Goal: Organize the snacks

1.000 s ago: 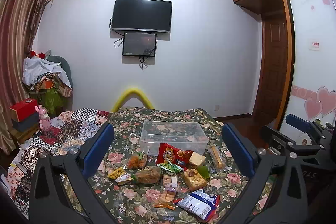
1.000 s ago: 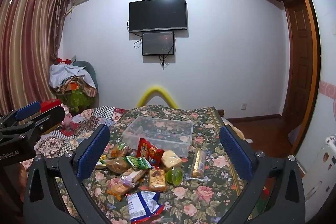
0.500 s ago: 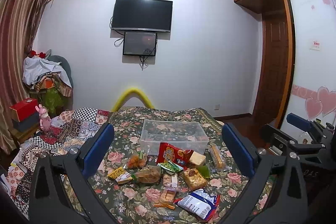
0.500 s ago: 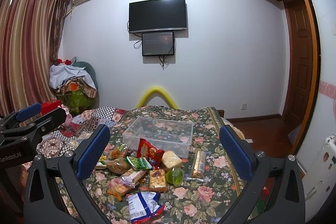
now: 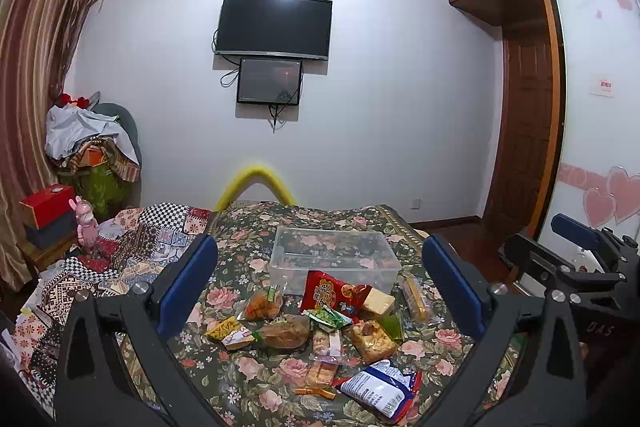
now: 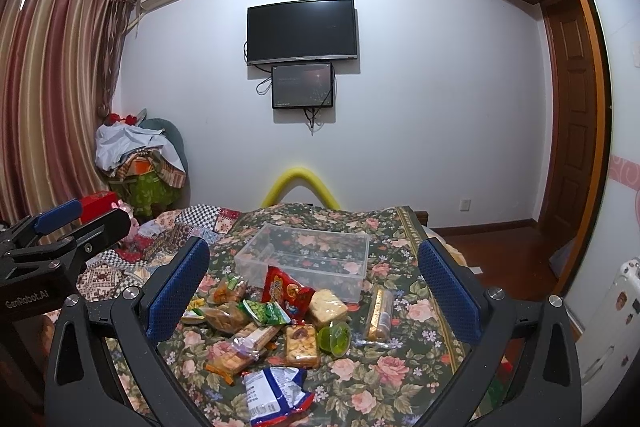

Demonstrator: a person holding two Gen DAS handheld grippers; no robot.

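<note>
Since the clear plastic bin (image 5: pixel 335 259) on the floral bedspread (image 5: pixel 256 383) holds nothing that can be seen through its walls, the sorting looks not yet begun. Every snack lies loose in a heap just in front of the bin: a red chip bag (image 5: pixel 333 294) leaning at its near wall, a green packet (image 5: pixel 326 318), a tray of biscuits (image 5: pixel 373 342), a long cracker sleeve (image 5: pixel 415 298) off to the right, and a blue-and-white pouch (image 5: pixel 380 390) nearest the cameras. The left gripper (image 5: pixel 320 295) hangs above the heap with its jaws spread wide and nothing between them. The right gripper (image 6: pixel 314 293) is likewise wide open and empty. By this judgement the whole pile remains to be moved into the bin.
</note>
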